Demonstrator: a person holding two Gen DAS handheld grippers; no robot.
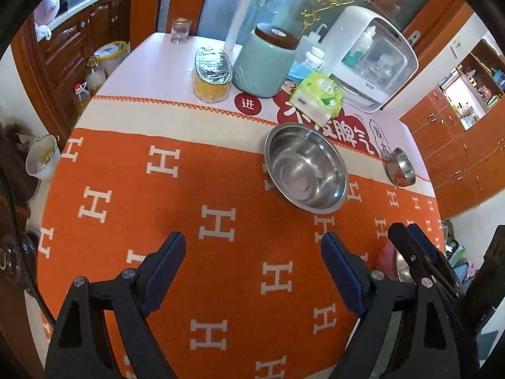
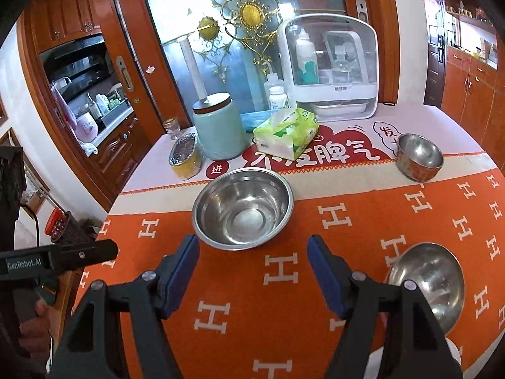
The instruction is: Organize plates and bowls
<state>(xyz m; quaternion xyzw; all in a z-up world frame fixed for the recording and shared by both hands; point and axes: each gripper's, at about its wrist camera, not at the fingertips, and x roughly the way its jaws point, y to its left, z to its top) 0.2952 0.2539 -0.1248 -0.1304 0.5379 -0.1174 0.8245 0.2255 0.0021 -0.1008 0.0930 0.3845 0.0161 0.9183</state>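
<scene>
A large steel bowl sits upright on the orange cloth near its far edge. A small steel bowl stands to its right, at the cloth's border. A medium steel bowl lies near the front right, partly behind my right gripper's finger. My left gripper is open and empty above the cloth, short of the large bowl. My right gripper is open and empty just in front of the large bowl; it also shows in the left wrist view.
At the back of the table stand a teal canister, a foil-covered jar, a tissue pack, a white bottle and a white dish cabinet. The table edge falls off at left and right.
</scene>
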